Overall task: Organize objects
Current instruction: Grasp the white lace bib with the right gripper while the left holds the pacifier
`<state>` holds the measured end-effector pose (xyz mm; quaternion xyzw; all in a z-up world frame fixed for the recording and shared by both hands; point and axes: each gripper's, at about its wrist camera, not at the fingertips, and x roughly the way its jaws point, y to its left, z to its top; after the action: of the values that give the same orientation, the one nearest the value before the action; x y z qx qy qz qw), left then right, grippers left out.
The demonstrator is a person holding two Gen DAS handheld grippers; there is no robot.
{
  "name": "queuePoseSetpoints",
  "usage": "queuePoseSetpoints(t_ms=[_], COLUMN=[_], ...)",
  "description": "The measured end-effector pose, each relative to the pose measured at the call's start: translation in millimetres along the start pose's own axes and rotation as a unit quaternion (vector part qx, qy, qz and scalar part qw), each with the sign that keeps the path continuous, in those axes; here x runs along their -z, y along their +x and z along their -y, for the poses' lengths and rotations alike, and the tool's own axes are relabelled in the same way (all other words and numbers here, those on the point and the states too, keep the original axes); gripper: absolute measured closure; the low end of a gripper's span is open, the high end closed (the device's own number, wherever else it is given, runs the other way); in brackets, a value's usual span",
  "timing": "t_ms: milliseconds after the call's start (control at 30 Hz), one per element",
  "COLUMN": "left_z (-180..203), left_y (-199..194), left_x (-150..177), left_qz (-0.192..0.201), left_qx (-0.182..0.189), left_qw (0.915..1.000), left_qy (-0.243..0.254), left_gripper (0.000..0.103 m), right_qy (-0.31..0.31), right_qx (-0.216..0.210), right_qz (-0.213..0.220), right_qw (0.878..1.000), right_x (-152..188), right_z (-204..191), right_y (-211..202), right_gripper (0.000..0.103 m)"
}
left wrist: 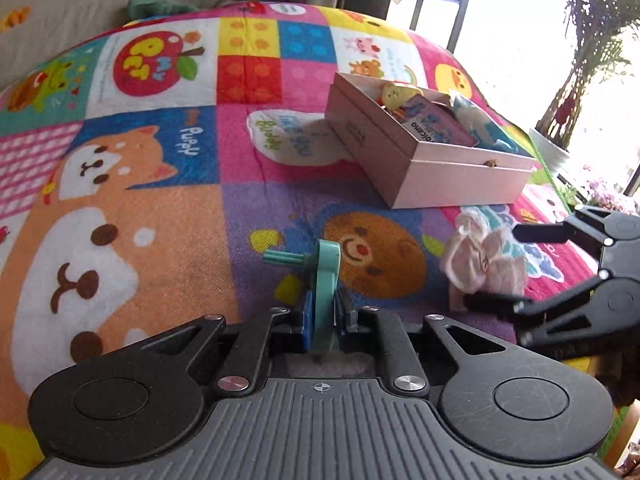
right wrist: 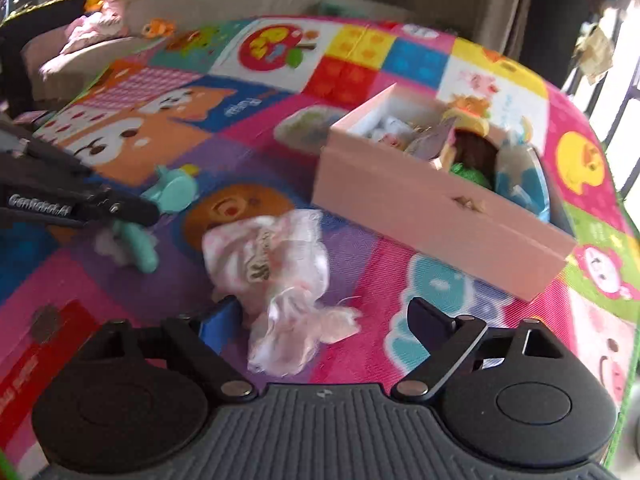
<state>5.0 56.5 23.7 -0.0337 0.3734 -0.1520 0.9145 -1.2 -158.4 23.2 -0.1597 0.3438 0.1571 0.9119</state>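
Colourful cartoon play mat (left wrist: pixel 160 208) underlies the left gripper (left wrist: pixel 325 316) clamped on a teal toy (left wrist: pixel 326 276), the right gripper (right wrist: pixel 328 320) gaping around a pink cloth (right wrist: pixel 272 264) near the pink box (left wrist: pixel 424 168).

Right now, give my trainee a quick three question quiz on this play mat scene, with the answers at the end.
1. True or false: the left claw is shut on the teal plastic toy.
2. What lies between the open right claw's fingers: A, a yellow duck; B, the pink-and-white cloth bundle; C, a book?
3. Fill in: the pink box on the play mat is ____, lid off or lid on.

Key: 1 true. 2 B. 3 lid off.
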Motion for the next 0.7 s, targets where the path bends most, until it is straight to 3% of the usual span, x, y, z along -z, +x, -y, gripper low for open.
queuePoseSetpoints(t_ms=[33,133,267,300,367,400,500,700], left_z=[-0.5,-0.4,-1.5,-1.7,-1.3,-1.2,-1.1,3.5], left_y=[0.0,1.3,2.3,1.9,0.6,-0.4,-2.0,-5.4], left_x=[0.0,-0.2,0.1,0.5,1.8,2.2,3.1,-24.2], left_qz=[0.001,0.003,0.007,0.008,0.009,0.008,0.009,0.033], left_qx=[0.001,0.003,0.006,0.007,0.005,0.004,0.002,0.028], left_qw=[1.0000,1.0000,0.9999,0.9999,0.9999,0.9999,0.9998,0.9988], left_qy=[-0.003,-0.006,-0.010,-0.011,-0.013,-0.013,-0.015,-0.025], left_gripper=[0.088,0.088,0.088,0.088,0.088,0.088,0.088,0.094], right_qy=[0.007,0.043,0.032,0.037,0.047,0.048,0.054,0.110], right_qx=[0.002,-0.050,-0.045,-0.050,-0.064,-0.068,-0.073,-0.059], right_qz=[0.009,0.024,0.030,0.025,0.001,-0.009,0.014,0.087], right_qw=[1.000,0.998,0.998,0.998,0.997,0.996,0.996,0.988], right_x=[-0.9,-4.7,-8.8,-9.7,-11.0,-11.8,-15.0,-24.8], right_z=[2.3,11.6,1.3,-0.2,-3.0,-4.4,2.4,54.8], right_y=[-3.1,-15.1,-11.1,-5.3,6.8,10.0,-4.4,-53.0], right_gripper=[0.013,0.013,0.014,0.017,0.041,0.062,0.069,0.070])
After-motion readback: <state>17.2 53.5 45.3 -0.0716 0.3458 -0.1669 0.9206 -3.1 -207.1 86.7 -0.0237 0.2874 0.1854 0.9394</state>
